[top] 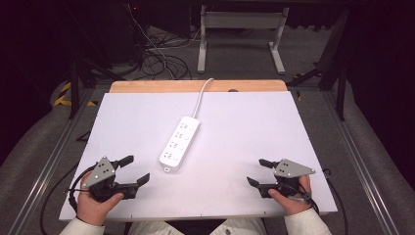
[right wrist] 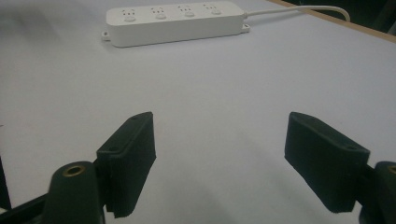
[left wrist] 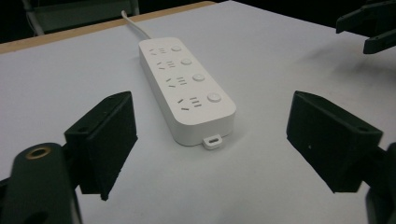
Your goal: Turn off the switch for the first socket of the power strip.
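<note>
a white power strip (top: pixel 179 142) lies flat near the middle of the white board (top: pixel 244 147), slanted, its cord end pointing toward the far side and its free end toward the person. it has four socket groups in a row, each with a round button beside it, clear in the left gripper view (left wrist: pixel 187 88). a small mounting tab sticks out at its near end. its white cord (top: pixel 201 95) runs from the far end up across the board and over the wooden table edge (top: pixel 147 86).

the left gripper (top: pixel 136 170) rests low at the near left of the board, held in the left hand (top: pixel 95 205), jaws spread wide with nothing between them. in its own view the strip's near end sits just ahead, between the lines of the two jaws but not touching either.

the right gripper (top: pixel 259 172) sits at the near right, held in the right hand (top: pixel 288 200), jaws likewise wide apart and empty. in its view the strip (right wrist: pixel 175 21) lies well ahead, seen side-on, with bare board between.

the two grippers are well apart, each pointing inward toward the strip. beyond the table, dark floor with cables (top: pixel 156 58) and a white frame (top: pixel 240 34).
</note>
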### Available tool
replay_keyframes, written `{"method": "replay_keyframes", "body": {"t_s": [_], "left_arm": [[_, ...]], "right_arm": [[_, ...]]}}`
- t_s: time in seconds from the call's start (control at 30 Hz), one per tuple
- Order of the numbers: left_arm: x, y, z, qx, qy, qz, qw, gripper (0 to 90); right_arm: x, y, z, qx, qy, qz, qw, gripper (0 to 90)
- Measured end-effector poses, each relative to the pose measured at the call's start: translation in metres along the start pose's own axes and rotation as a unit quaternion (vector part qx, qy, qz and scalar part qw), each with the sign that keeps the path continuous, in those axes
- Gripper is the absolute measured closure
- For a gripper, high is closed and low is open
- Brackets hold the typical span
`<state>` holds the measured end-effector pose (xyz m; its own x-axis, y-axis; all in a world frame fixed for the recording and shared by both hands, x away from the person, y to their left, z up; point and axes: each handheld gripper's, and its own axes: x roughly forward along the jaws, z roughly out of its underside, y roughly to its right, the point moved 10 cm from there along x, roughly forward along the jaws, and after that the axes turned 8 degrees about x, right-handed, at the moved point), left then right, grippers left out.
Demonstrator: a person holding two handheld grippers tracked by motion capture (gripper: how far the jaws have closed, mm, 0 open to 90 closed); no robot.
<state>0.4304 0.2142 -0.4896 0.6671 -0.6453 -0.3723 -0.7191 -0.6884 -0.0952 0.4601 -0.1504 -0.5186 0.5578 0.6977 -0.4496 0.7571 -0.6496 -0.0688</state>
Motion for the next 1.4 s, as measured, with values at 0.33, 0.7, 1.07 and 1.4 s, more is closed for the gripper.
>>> {"method": "replay_keyframes", "body": {"t_s": [0.33,0.7,1.07,1.4], "left_arm": [[0.009,-0.003,-0.013,0.004,-0.019,-0.001,0.9998,23.2],[0.021,-0.011,-0.031,0.004,-0.026,0.002,0.9997,24.6],[0.039,-0.013,-0.048,0.003,-0.028,0.008,0.9996,26.0],[0.054,-0.018,-0.066,0.023,-0.042,0.004,0.9989,27.4]], "right_arm": [[0.004,-0.002,0.001,0.0,-0.006,-0.004,1.0,25.4],[0.004,-0.002,0.002,0.001,-0.005,-0.005,1.0,25.5],[0.004,-0.003,0.002,0.0,-0.005,-0.006,1.0,25.4],[0.005,-0.003,0.003,-0.001,-0.006,-0.007,1.0,25.4]]}}
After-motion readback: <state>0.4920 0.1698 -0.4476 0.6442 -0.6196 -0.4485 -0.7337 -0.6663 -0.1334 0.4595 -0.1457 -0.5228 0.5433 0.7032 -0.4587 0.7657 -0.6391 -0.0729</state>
